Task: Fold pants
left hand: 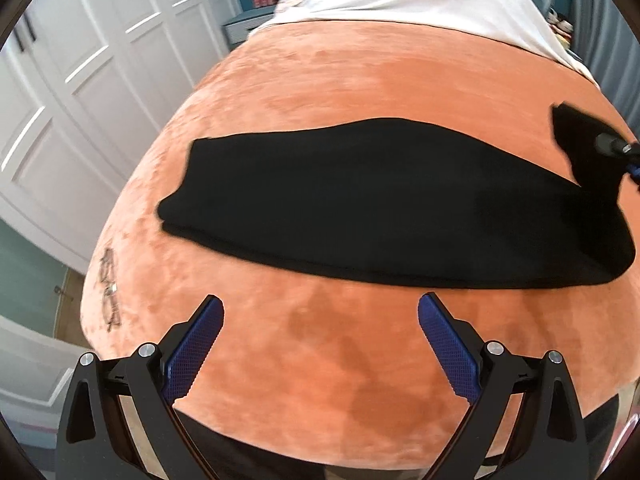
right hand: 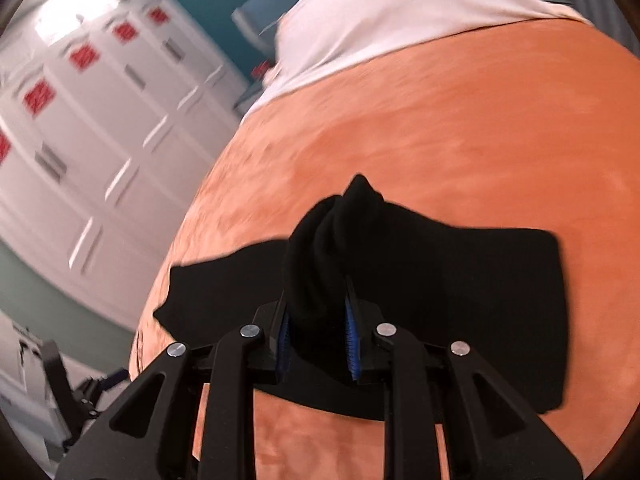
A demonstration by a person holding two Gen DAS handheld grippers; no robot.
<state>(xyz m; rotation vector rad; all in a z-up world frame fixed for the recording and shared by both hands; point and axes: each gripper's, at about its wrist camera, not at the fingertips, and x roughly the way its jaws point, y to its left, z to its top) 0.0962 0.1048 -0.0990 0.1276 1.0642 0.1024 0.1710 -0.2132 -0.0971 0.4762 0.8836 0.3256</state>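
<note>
My right gripper (right hand: pixel 316 336) clamped on a raised end of the black fabric pants (left hand: pixel 360 200) | pants lie long-axis left-right on the orange plush bed (left hand: pixel 360 80) | my left gripper (left hand: pixel 320 344) wide open, empty, on their near side.

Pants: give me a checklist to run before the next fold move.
1. Right gripper clamped on pants: ok, a bunched end sits between its pads.
2. Left gripper free: ok, open, nothing between the fingers.
3. Rest of pants flat on blanket: ok.
4. Path across blanket clear: ok.
5. All layers gripped: cannot tell, black fabric hides them.
</note>
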